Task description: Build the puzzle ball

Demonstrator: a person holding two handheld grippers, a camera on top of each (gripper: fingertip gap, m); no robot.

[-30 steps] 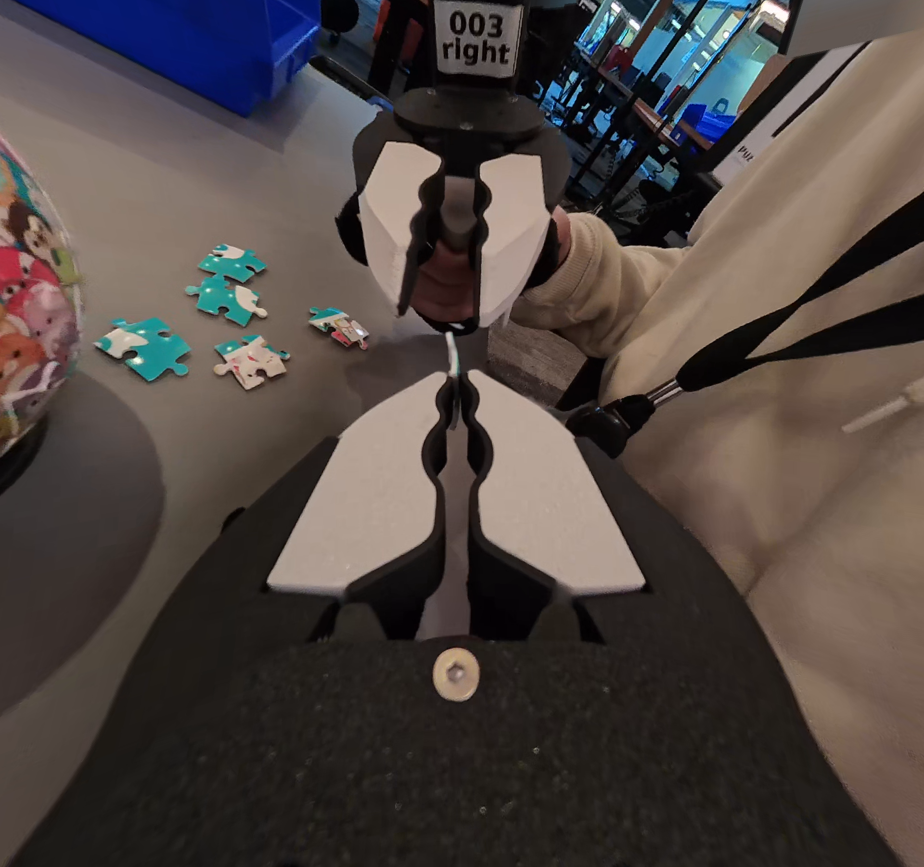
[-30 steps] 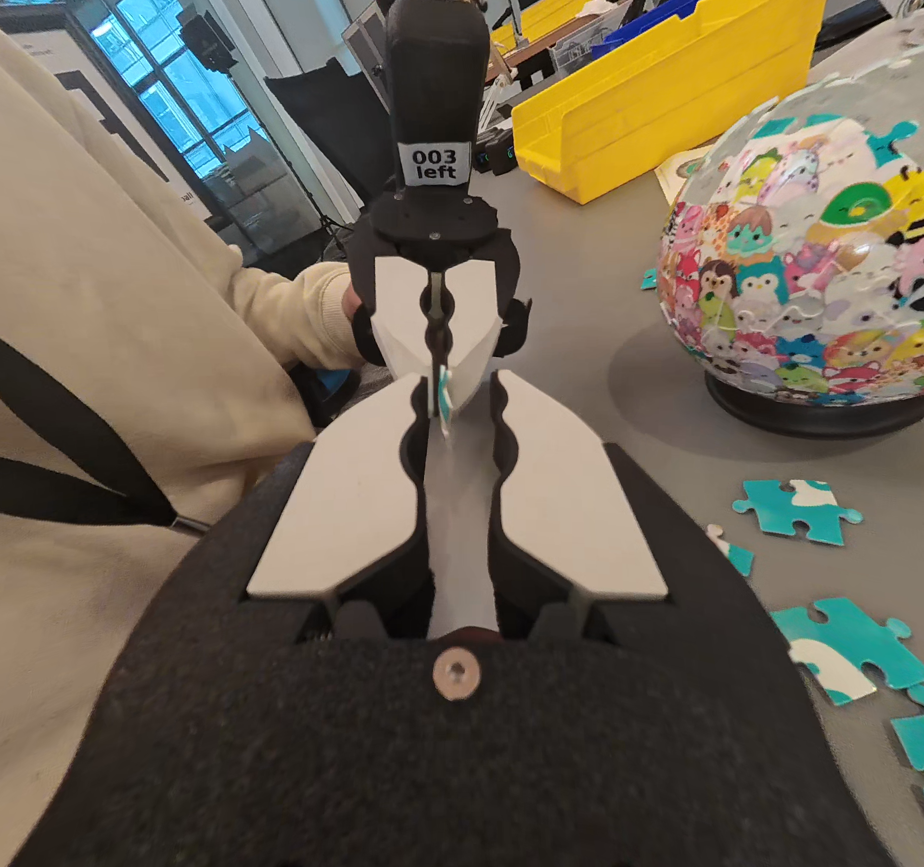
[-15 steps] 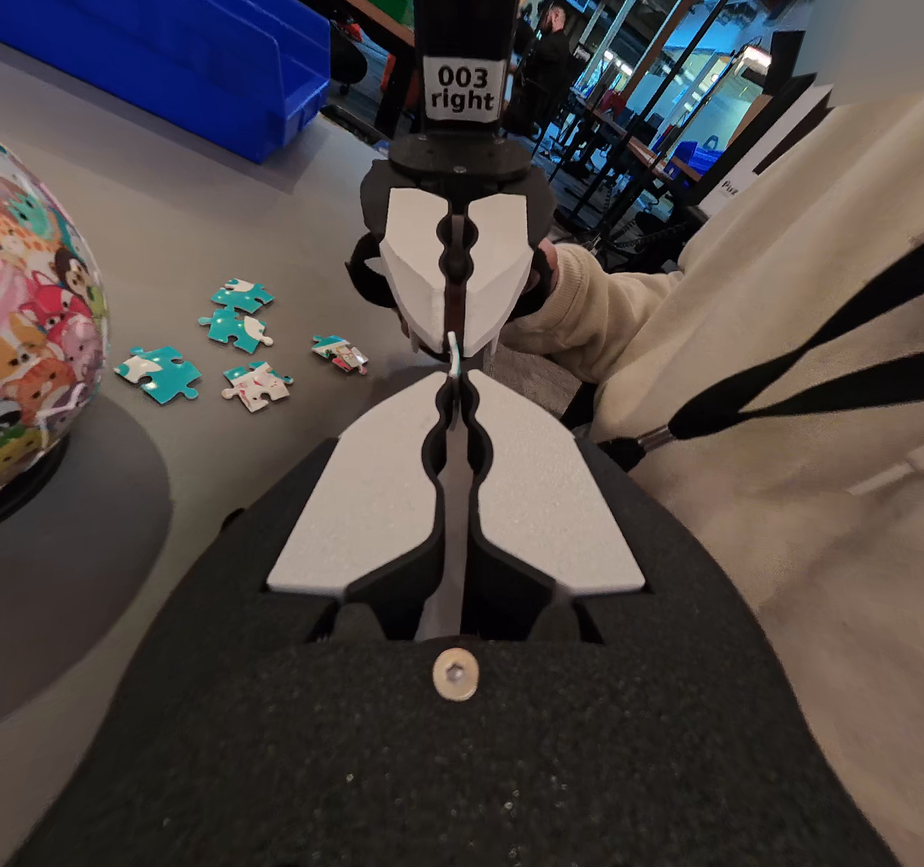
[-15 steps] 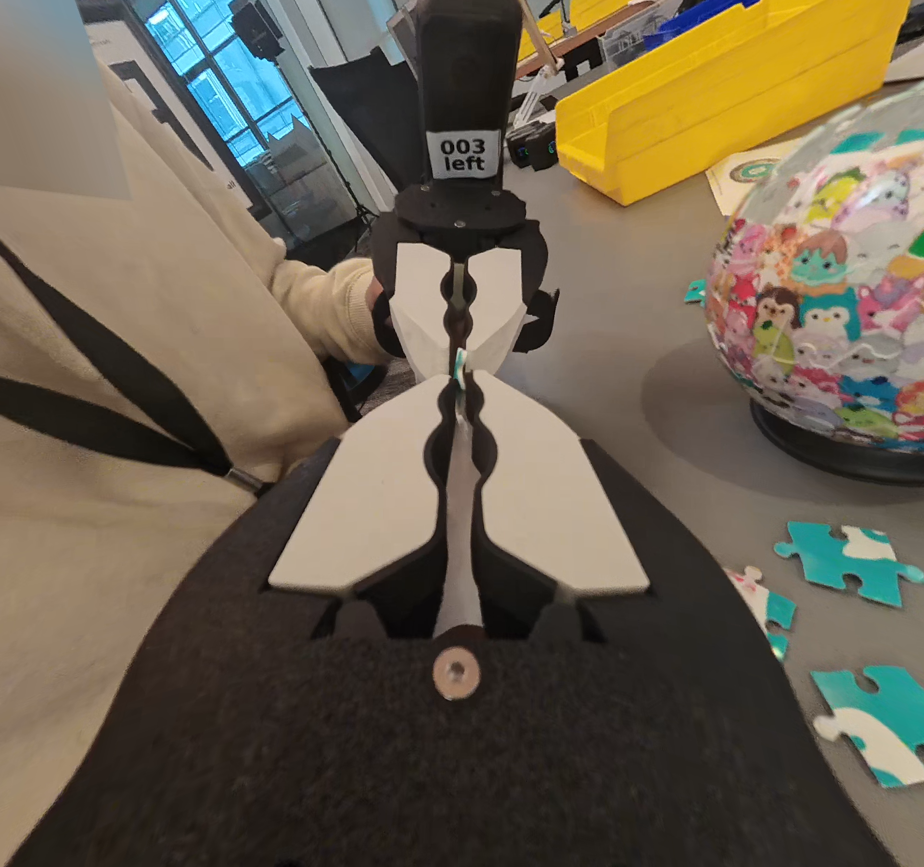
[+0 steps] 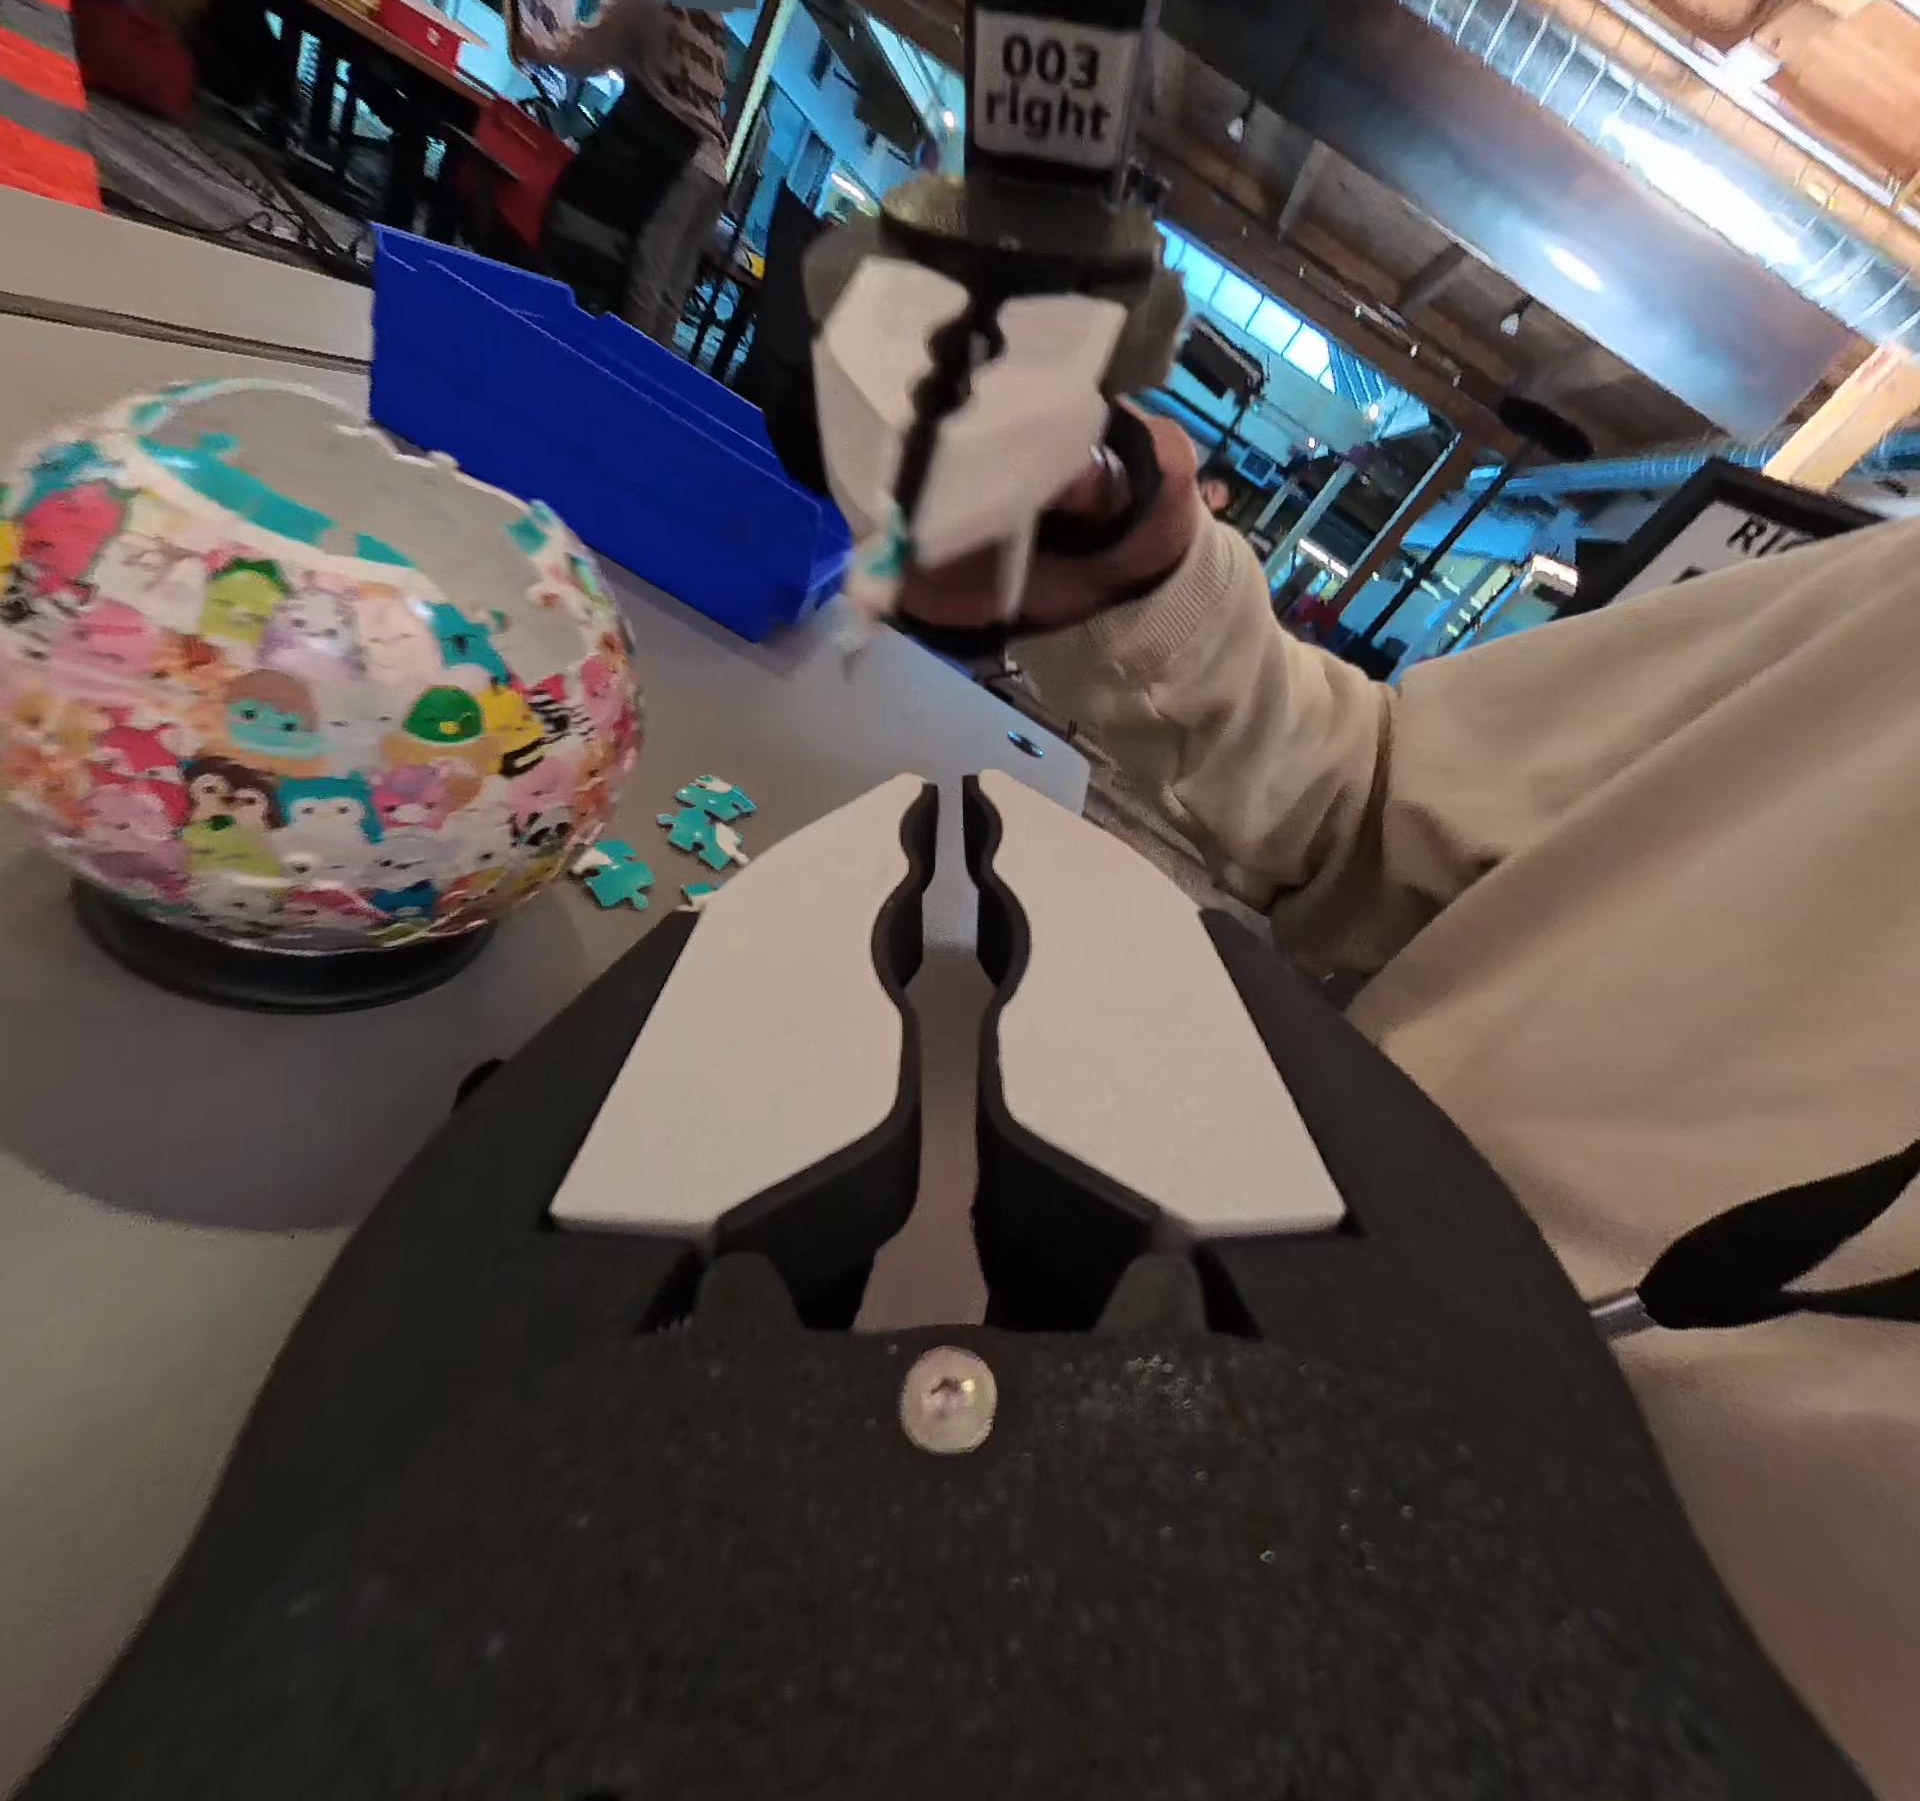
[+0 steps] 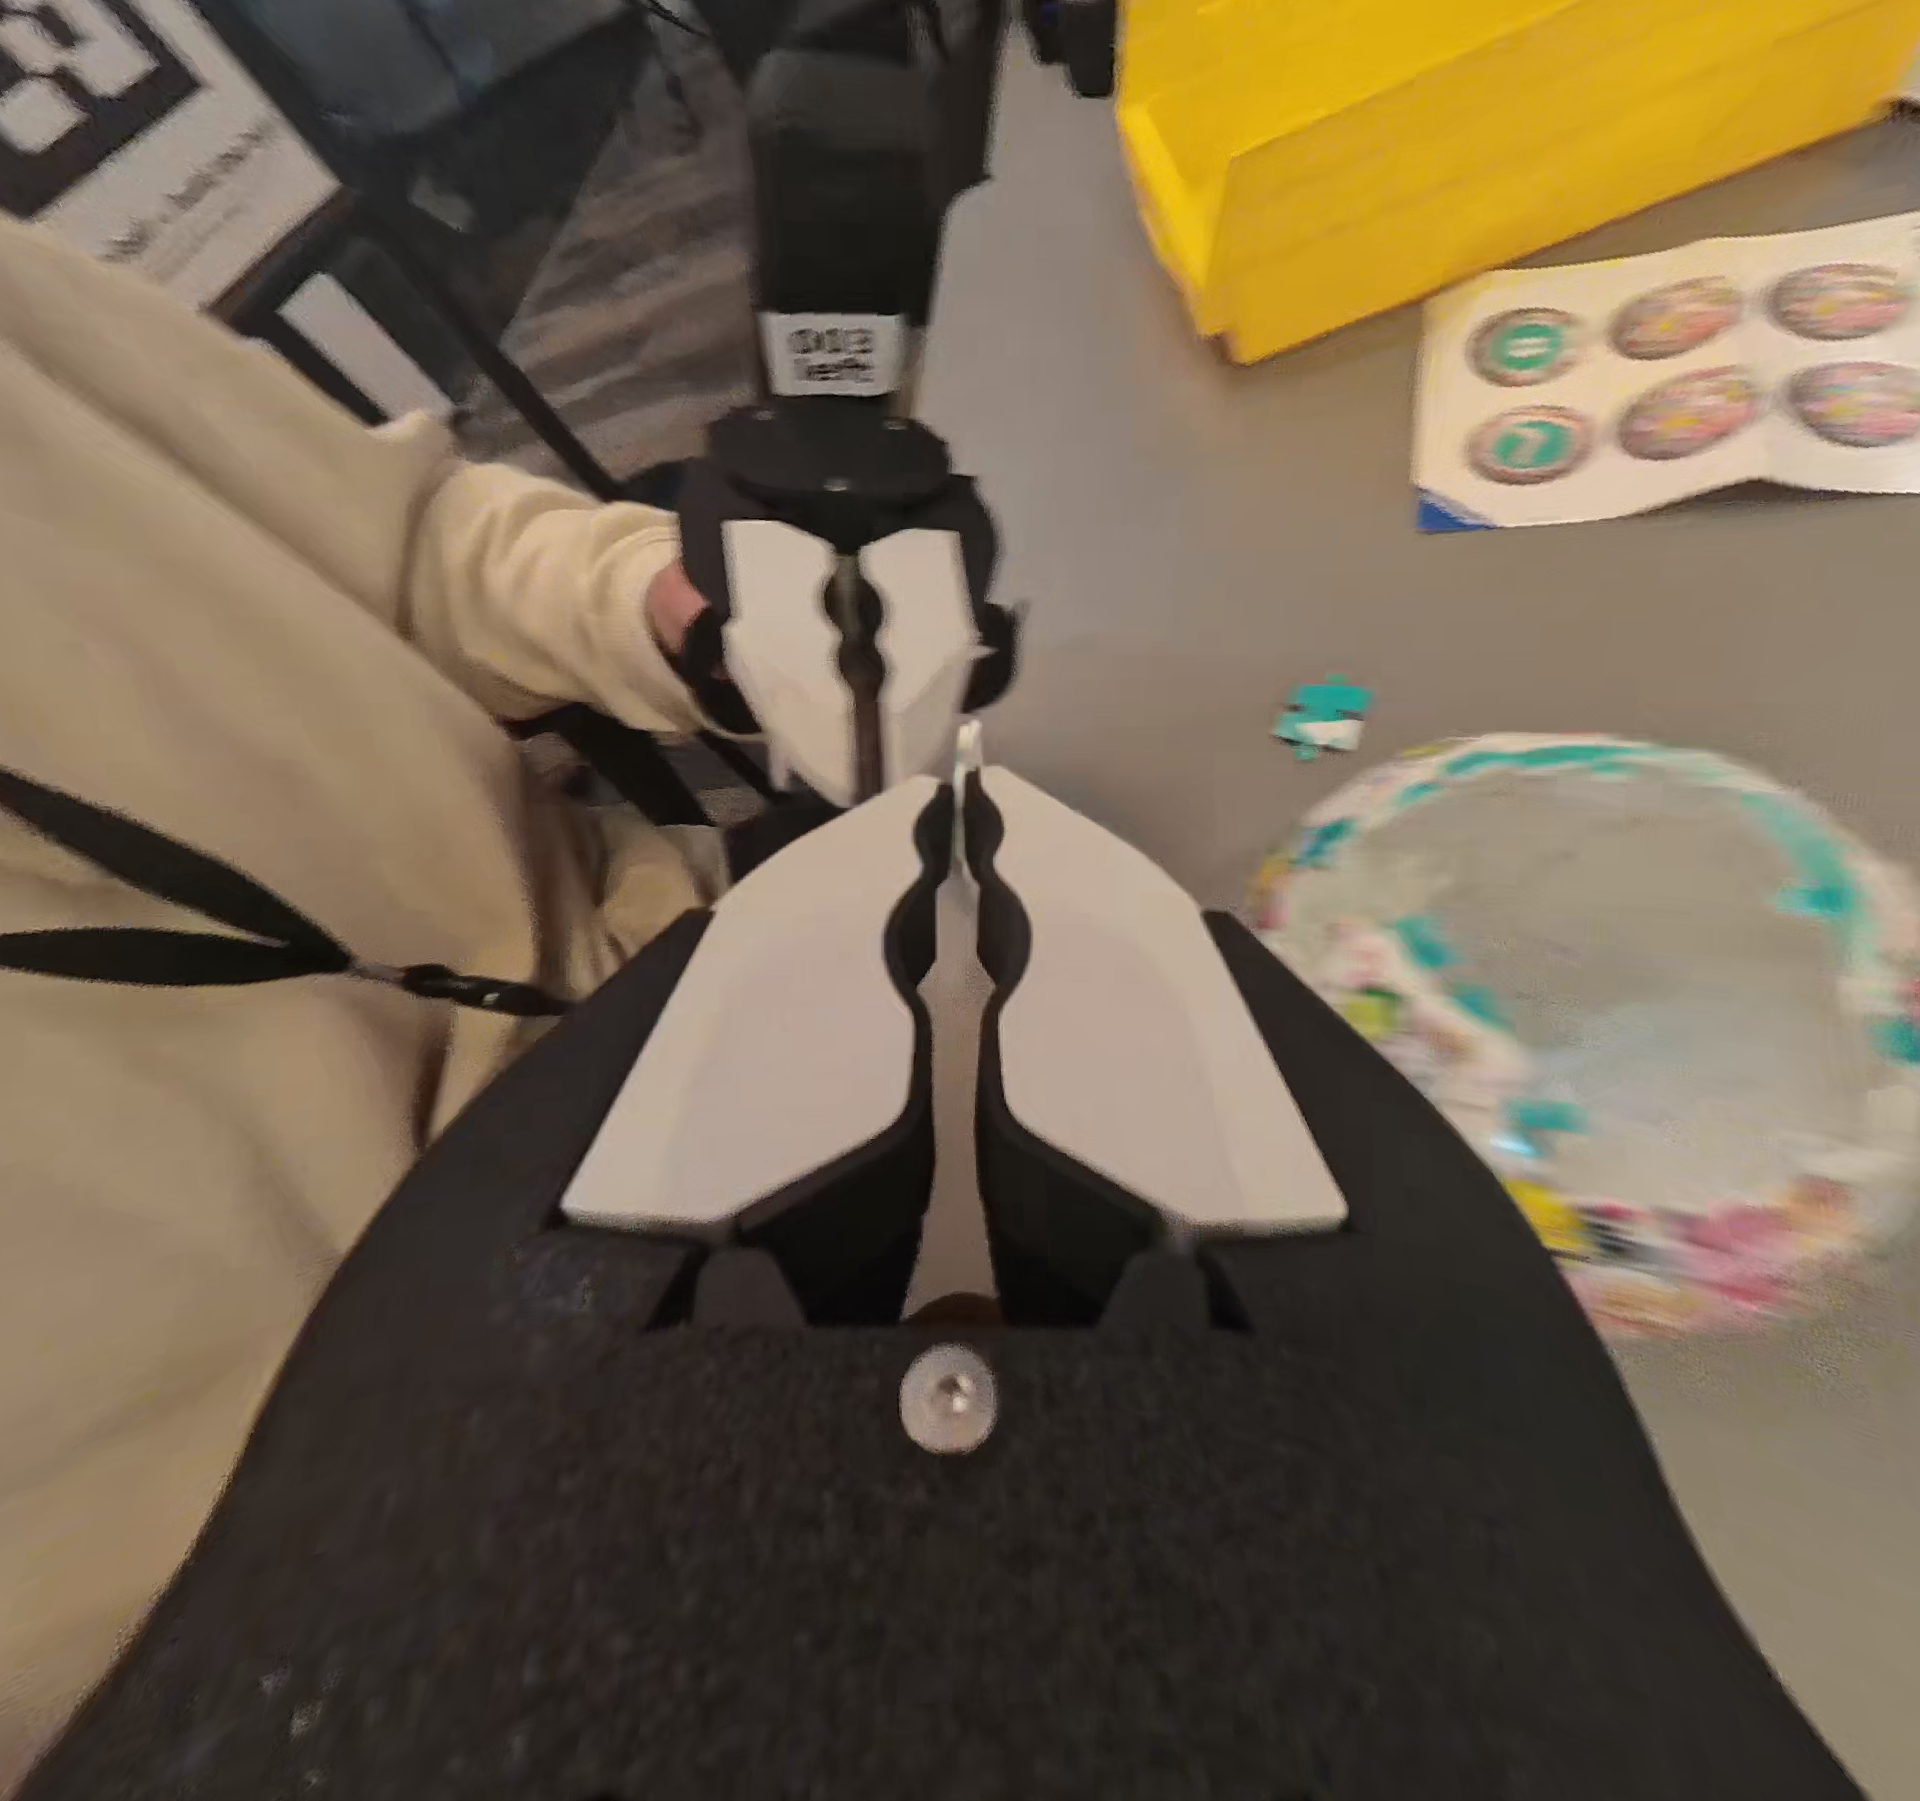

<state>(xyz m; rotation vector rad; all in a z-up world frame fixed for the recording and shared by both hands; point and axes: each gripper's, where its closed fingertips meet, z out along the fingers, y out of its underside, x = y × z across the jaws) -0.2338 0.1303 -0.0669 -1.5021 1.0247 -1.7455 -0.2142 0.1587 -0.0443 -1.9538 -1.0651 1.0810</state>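
Observation:
The puzzle ball (image 5: 301,691) stands on a black base at the left, colourful, with its top open. It also shows blurred from above in the right wrist view (image 6: 1590,1024). My right gripper (image 6: 961,785) is shut on a thin teal and white puzzle piece (image 6: 968,759), seen edge-on at its fingertips. In the left wrist view the right gripper (image 5: 904,556) hangs above the table with that piece (image 5: 878,562) sticking out of its tips. My left gripper (image 5: 950,790) stands slightly open with nothing between its pads. It also shows in the right wrist view (image 6: 847,764).
Loose teal pieces (image 5: 707,821) lie on the grey table beside the ball, and one more (image 6: 1325,717) lies farther off. A blue bin (image 5: 582,442) stands behind the ball. A yellow bin (image 6: 1455,89) and a printed sheet (image 6: 1662,380) lie beyond. A person's cream sleeve (image 5: 1299,743) is at the right. Left tips to right tips: about 5 cm.
The piece passed from my left gripper to my right. The right pads shut on it, the left pads loosened, and the two grippers drew apart, the right one towards the ball.

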